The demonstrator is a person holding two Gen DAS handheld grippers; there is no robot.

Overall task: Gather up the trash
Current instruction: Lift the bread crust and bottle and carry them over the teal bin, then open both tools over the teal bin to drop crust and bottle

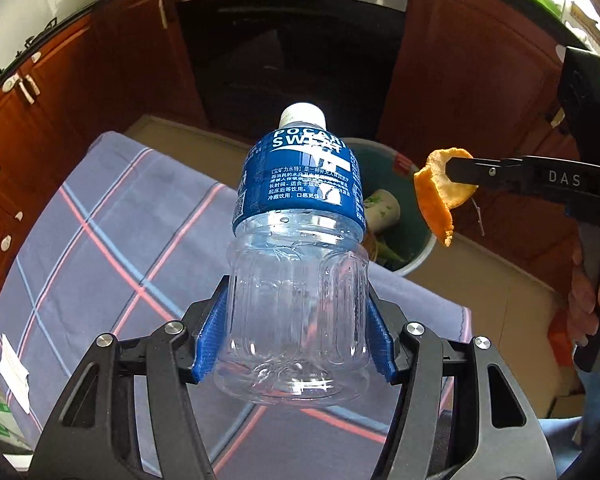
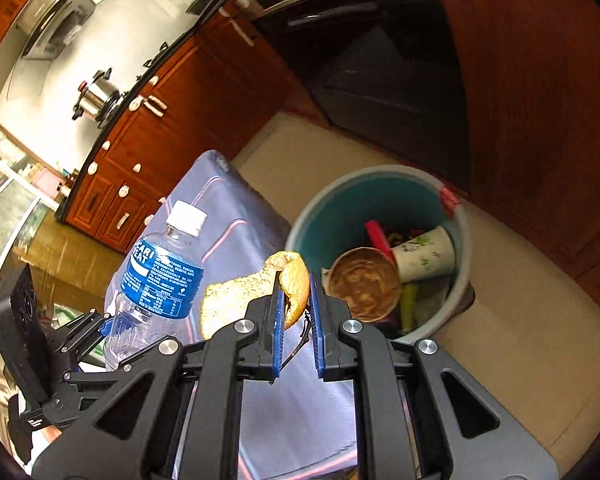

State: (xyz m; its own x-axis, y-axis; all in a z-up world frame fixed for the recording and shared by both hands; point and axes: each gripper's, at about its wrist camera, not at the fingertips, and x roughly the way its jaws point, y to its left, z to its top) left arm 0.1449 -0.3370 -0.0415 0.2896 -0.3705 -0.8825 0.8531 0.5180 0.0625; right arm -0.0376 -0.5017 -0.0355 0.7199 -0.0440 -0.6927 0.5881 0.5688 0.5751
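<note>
While the left gripper [image 1: 296, 320] clamps an empty bottle [image 1: 300, 240] and the right gripper [image 2: 296, 312] pinches orange peel [image 2: 256, 292], both hang near the bin [image 2: 464, 240] holding a paper cup [image 2: 424, 256] and scraps.

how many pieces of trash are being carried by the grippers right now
2: the empty plastic bottle clamped in the left gripper, and the orange peel pinched in the right gripper, near the bin.
</note>
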